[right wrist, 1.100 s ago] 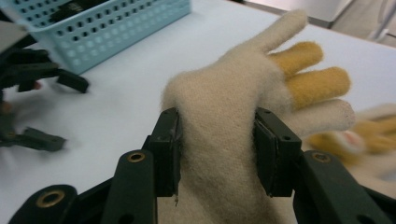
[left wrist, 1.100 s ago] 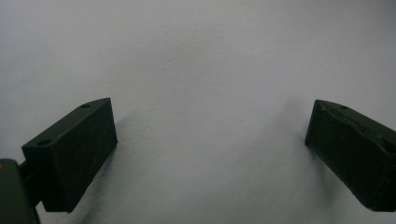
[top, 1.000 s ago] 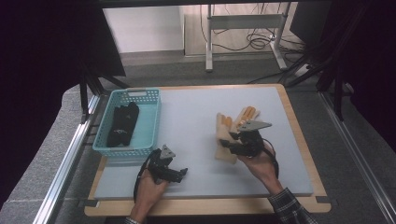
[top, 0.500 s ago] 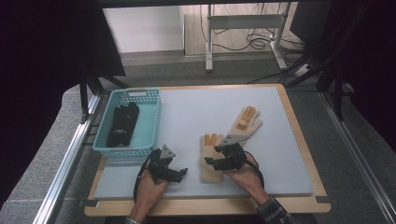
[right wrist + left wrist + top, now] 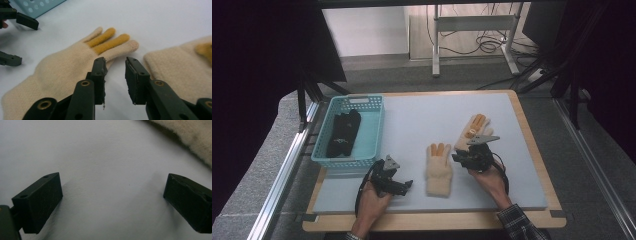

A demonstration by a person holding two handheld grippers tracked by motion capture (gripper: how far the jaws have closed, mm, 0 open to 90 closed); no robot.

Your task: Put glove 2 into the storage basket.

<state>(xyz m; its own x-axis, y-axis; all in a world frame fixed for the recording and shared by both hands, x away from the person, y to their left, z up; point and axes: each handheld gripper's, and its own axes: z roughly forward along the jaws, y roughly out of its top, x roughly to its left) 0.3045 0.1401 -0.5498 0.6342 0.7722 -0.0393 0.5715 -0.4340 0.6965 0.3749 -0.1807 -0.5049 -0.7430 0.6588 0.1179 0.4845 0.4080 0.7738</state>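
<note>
Two cream gloves with orange fingers lie flat on the pale mat (image 5: pixel 412 115). One glove (image 5: pixel 438 169) (image 5: pixel 62 70) is at front centre; the second glove (image 5: pixel 472 130) (image 5: pixel 180 65) lies to its right and farther back. My right gripper (image 5: pixel 458 157) (image 5: pixel 115 61) hovers low between them. Its jaws have just been closing to a narrow gap with nothing between them. My left gripper (image 5: pixel 406 186) (image 5: pixel 112 185) (image 5: pixel 17 40) rests wide open over bare mat, left of the front glove's cuff (image 5: pixel 190 135).
A blue basket (image 5: pixel 374 127) (image 5: pixel 37 6) holding black gloves (image 5: pixel 343 132) stands at the table's left. The wooden table edge (image 5: pixel 537 150) frames the mat. Metal rails run along both sides, and a desk frame with cables stands beyond.
My right gripper carried one glove off the other toward the front left, laid it down, let go and moved back right toward the second glove. The left gripper kept still.
</note>
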